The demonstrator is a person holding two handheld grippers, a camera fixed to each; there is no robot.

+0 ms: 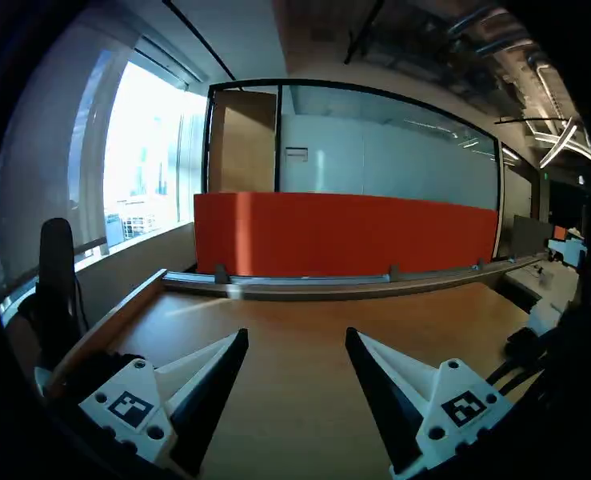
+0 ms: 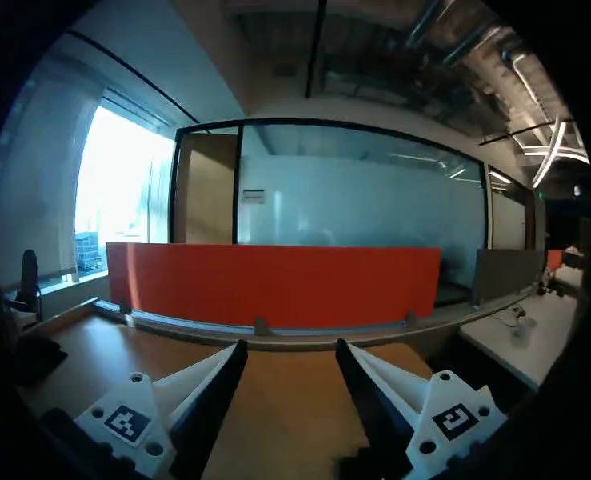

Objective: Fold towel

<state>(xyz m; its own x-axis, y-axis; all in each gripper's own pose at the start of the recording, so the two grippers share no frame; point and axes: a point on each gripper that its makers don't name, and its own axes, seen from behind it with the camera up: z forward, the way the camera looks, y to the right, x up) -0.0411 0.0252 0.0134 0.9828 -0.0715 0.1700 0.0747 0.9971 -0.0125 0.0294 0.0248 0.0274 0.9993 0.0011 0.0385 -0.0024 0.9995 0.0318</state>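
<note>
Jaws on both tools stood spread, with nothing but bare wood showing between them. The left gripper (image 1: 296, 334) was held low and roughly level over the counter (image 1: 311, 400), its fingers aimed straight at the orange divider (image 1: 335, 236) along the far edge. The right gripper (image 2: 291, 344) was held much the same way, facing the same divider, with a glass wall (image 2: 359, 208) rising behind it and a bright window (image 2: 123, 192) off to one side.

Where the towel lay could not be told from these two views. Both cameras looked out across the counter rather than down at it, so the cloth, if it was on the counter at all, probably sat nearer the person than the fingertips reached.

That pose read as a neutral, ready stance: fingers parted so that either could close on a hem, both tools side by side and pointing the same way, as suits a two-handed fold. Judged from this alone, no grasp was in hand. The next move would call for tipping both tools downward to find the towel's edge.
</note>
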